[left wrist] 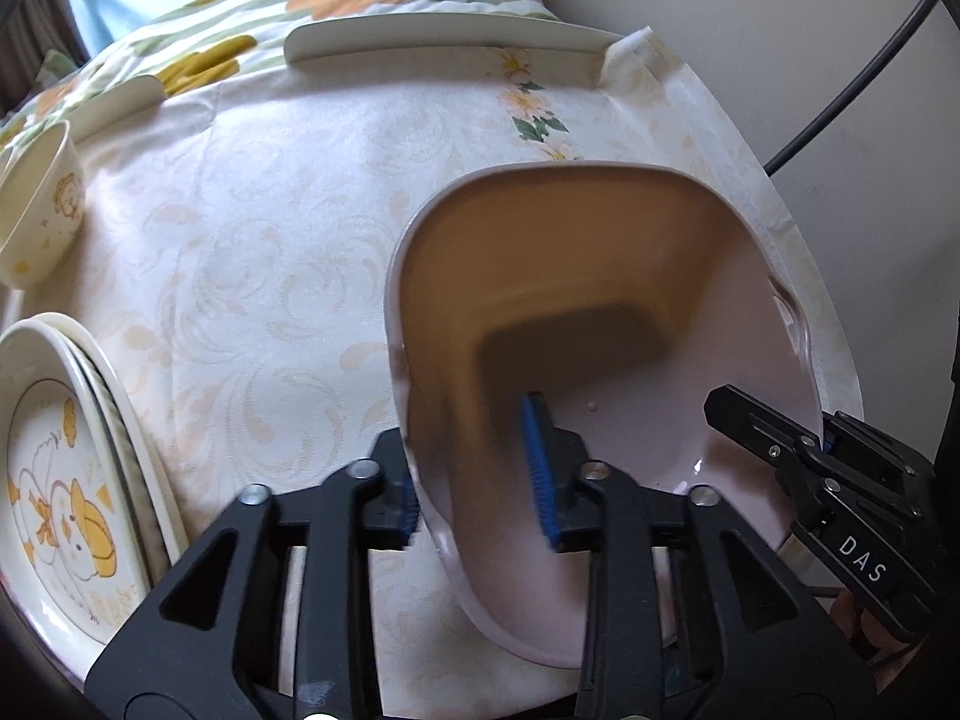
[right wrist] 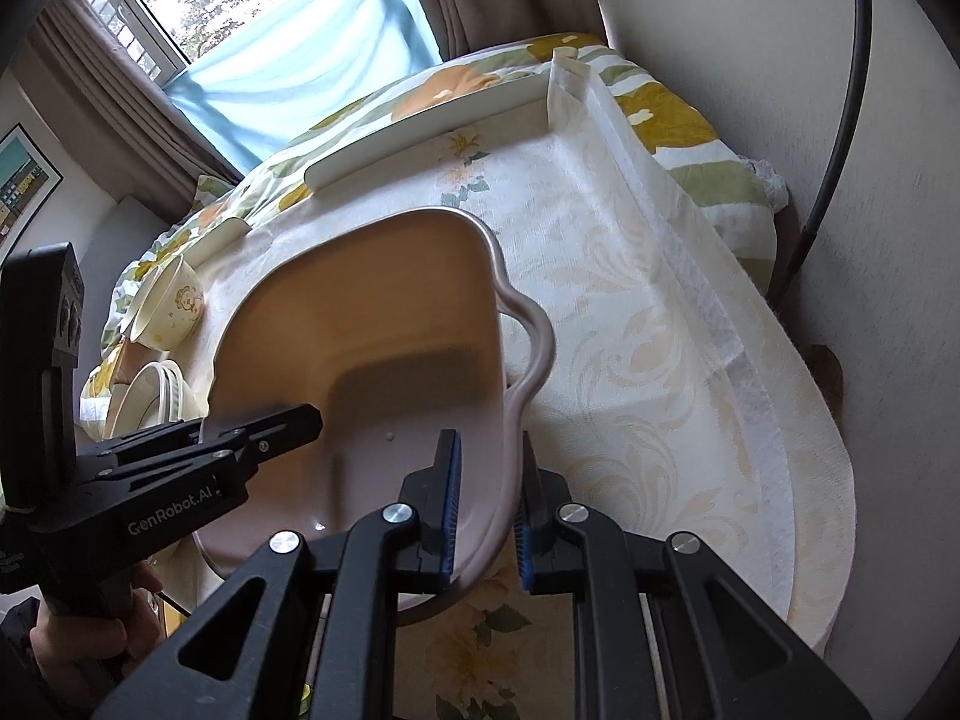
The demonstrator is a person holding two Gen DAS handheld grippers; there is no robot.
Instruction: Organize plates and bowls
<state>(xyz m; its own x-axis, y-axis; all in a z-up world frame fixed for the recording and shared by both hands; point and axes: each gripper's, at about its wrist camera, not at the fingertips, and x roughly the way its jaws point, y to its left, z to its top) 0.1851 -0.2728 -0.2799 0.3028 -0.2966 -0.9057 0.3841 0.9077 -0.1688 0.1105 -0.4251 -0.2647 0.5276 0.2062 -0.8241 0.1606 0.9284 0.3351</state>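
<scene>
Basin: we've got the big pink basin (left wrist: 600, 312) low over the cream tablecloth (left wrist: 252, 252), near the table's right edge, its near end resting on or just above the cloth; which, we cannot tell.
Left gripper: our left gripper (left wrist: 480, 480) straddles the basin's left wall, one blue pad inside, one outside. The jaws stand partly apart, and there's a sliver of daylight at the inner pad, so we read this as a slack hold, not a clamp.
Right gripper: our right gripper (right wrist: 485, 510) is pinched tight on the opposite rim, just below the wavy handle (right wrist: 534, 348), pads pressing both faces of the wall.
Step in hand: we judge we're setting the basin down, ready to receive the crockery.
Doing it well: let the base sit flat before the right hand lets go; with one side loose already, a tilt could slide it toward the table edge.
Waiting pieces: the stack of plates (left wrist: 66, 480) with the duck print sits at far left, the cartoon bowl (left wrist: 42, 210) beyond it, well apart from the basin.
Next call: lift the left pads straight up off the wall, so we don't drag the basin sideways.
</scene>
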